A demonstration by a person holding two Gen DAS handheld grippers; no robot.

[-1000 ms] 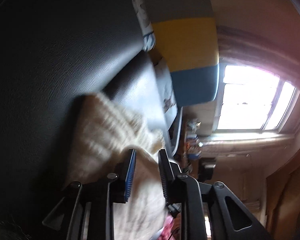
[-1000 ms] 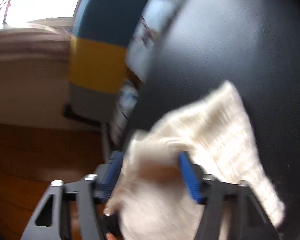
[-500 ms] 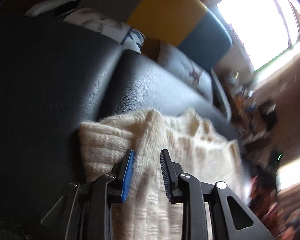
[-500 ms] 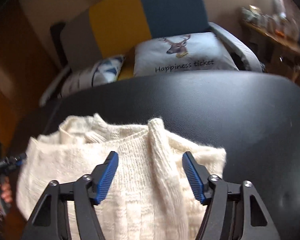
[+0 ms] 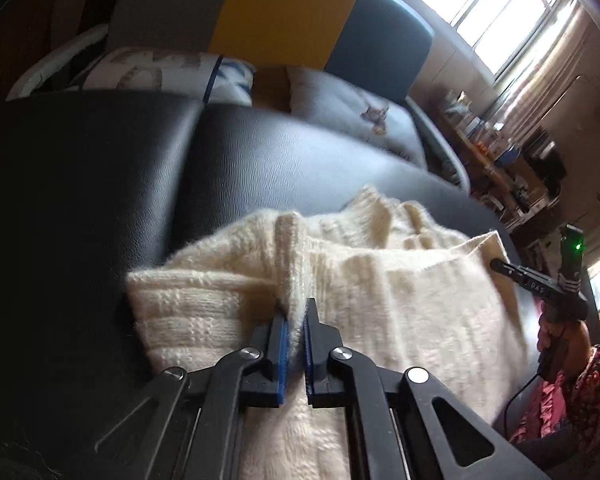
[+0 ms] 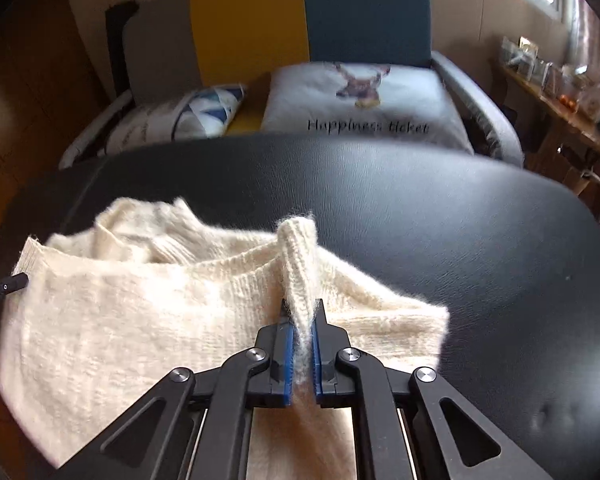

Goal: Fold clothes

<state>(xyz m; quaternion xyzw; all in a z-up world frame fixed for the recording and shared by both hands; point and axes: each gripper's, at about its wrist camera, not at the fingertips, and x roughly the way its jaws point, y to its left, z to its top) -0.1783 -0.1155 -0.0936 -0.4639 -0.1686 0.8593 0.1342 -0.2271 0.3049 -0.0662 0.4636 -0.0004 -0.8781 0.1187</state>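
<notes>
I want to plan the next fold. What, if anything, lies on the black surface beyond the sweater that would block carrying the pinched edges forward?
Nothing visible does. Both the left gripper and the right gripper are shut on ridges of the cream sweater, and the black padded surface beyond it is bare up to its far edge.

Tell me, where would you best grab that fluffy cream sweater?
By a raised ridge of knit along its near edge, from the near side. The left tongs and right tongs each pinch one on the cream sweater, which lies on the black cushion.
</notes>
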